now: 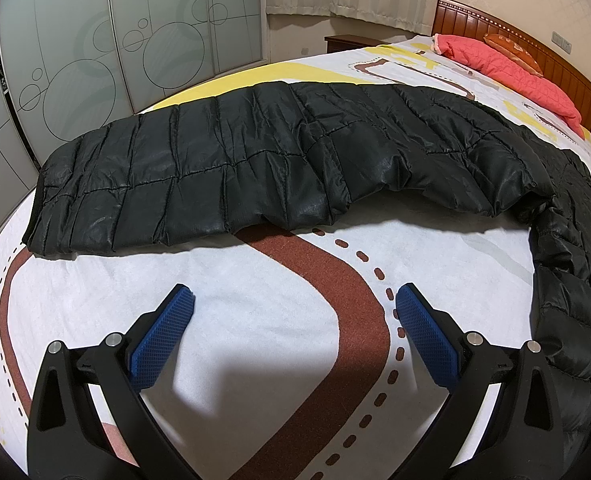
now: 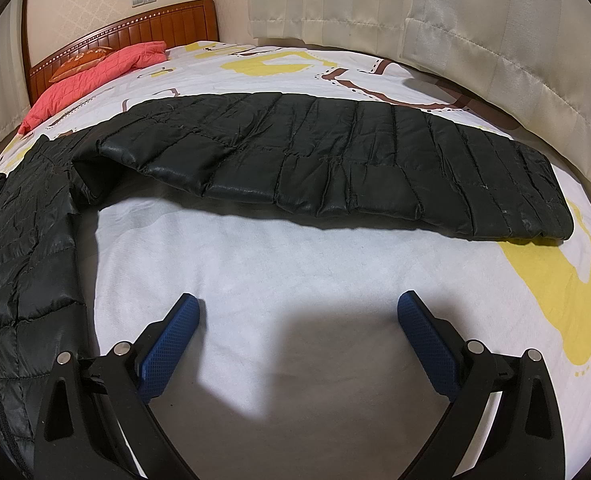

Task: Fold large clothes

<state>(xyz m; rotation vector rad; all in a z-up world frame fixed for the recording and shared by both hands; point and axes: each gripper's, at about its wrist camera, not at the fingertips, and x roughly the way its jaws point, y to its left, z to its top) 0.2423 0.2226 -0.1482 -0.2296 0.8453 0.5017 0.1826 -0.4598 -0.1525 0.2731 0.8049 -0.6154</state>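
- Left gripper (image 1: 294, 294) hangs over the printed bedsheet (image 1: 255, 320), jaws wide apart, holding nothing.
- Right gripper (image 2: 298, 303) also spread open, empty.
- Black quilted jacket (image 1: 255, 160) lies flat on the bed, sleeves stretched out sideways, beyond both grippers.

The jacket (image 1: 295, 160) is spread flat on the bed (image 1: 255, 320), one sleeve stretched sideways across the left wrist view and the other sleeve (image 2: 335, 168) doing the same across the right wrist view, with the jacket's body off to the right in the left view and off to the left in the right one. Behind it, up by the headboard (image 2: 155, 24), a quilt (image 2: 95, 76) lies on the bed with a cushion (image 2: 79, 62) on it. Both tongs, left (image 1: 295, 308) and right (image 2: 299, 312), sit in front of their sleeve over bare bed, not touching the jacket.
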